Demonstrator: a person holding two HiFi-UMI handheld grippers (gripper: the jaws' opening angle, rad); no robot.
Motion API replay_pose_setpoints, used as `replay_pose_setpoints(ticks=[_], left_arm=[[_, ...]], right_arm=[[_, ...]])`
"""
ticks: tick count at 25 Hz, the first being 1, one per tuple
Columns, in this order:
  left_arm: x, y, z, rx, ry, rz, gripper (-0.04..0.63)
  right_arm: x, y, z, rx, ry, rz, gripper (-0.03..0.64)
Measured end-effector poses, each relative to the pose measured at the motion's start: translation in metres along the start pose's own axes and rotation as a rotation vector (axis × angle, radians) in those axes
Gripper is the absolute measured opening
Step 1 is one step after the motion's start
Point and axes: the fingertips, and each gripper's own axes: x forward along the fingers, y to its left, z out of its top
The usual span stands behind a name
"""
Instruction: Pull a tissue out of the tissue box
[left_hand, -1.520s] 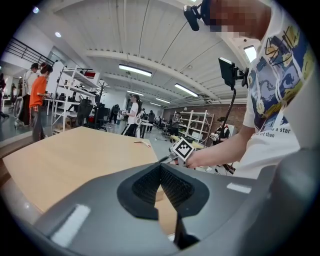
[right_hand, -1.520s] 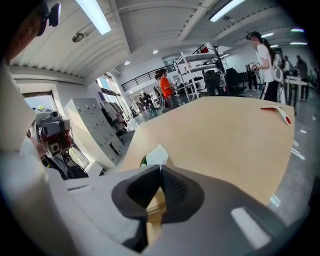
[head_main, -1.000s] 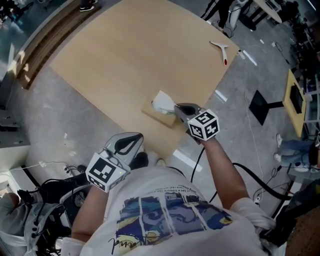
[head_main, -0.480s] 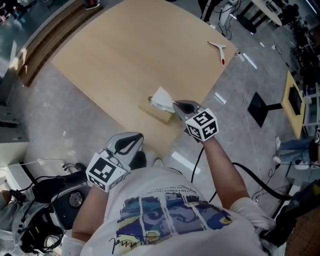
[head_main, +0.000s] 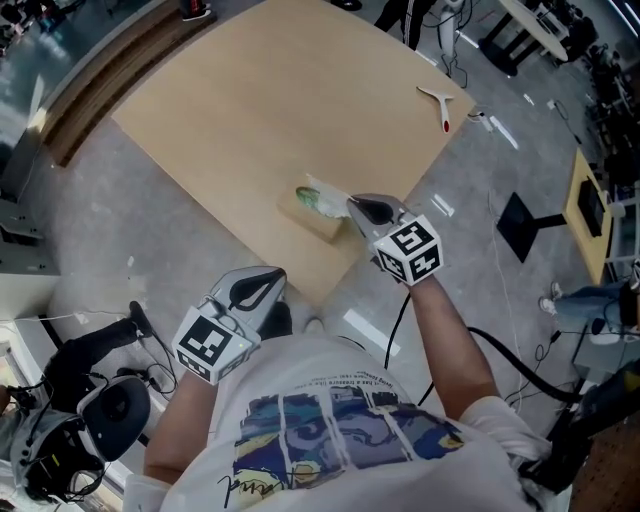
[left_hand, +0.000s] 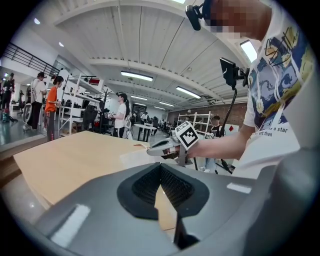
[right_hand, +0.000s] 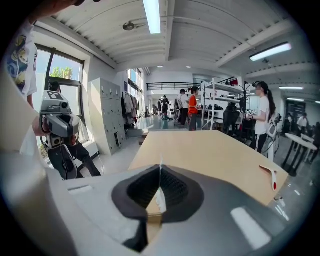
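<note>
Nearest the person, the left gripper (head_main: 268, 283) hangs well short of the tissue box (head_main: 322, 222), jaws closed on nothing, so nothing steadies that light cardboard box, which sits close to the near edge of the table (head_main: 250, 100). Just over the box, the right gripper (head_main: 352, 205) is clamped on the white tissue (head_main: 318, 196) sticking out of its top. I'd guess a slanted or sudden pull could drag the box off that edge, or tear the thin sheet at the pinch.
</note>
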Motion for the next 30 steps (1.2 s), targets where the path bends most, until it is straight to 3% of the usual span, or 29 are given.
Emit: replay_pose_setpoints(ticks=[8,15,30], left_arm=[[-0.018,0.009,0.002,0.014,-0.004,-0.001,0.003],[-0.009,-0.057,-0.006,0.028,-0.011,0.006,0.003],[-0.032,-0.103,-0.032,0.045,0.026,-0.019,0.003]], right_arm=[[-0.007,0.026,0.04,-0.045,-0.052,-0.003,0.003],[-0.079,0.045,0.03,-0.081,-0.101,0.01,0.003],[-0.143,0.108,0.031,-0.101,-0.182,0.016,0.003]])
